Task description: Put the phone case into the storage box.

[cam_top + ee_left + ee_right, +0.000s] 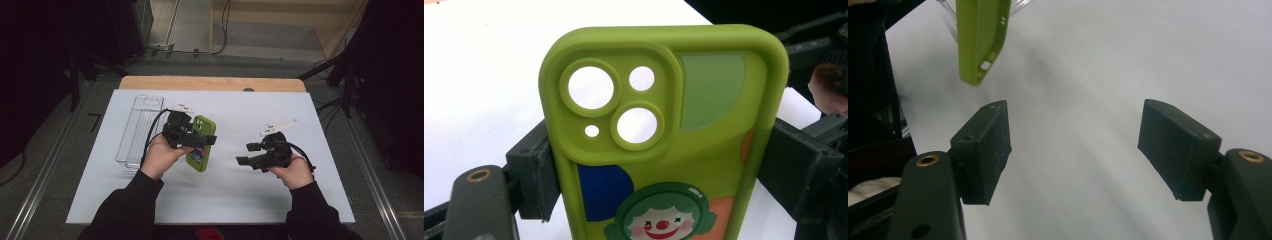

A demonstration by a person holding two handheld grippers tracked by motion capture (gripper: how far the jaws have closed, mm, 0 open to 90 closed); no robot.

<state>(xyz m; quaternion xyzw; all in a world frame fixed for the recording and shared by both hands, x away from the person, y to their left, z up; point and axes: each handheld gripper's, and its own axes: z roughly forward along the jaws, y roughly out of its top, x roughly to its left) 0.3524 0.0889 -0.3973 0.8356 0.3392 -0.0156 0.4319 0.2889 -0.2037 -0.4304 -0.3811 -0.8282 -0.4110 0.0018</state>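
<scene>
A lime-green phone case (201,143) with camera cut-outs and a clown picture (664,145) is held across its width by my left gripper (192,140), whose pads (536,170) press on both long sides. The case hangs a little above the white sheet. My right gripper (250,154) stands open to the right of it, with nothing between its pads (985,150). In the right gripper view the case's edge (979,40) is seen end-on at the upper left.
A clear plastic box (140,132) lies on the white sheet (240,200) just left of my left hand. Beyond the sheet runs the wooden table edge (210,82). Dark stands and cables flank the table.
</scene>
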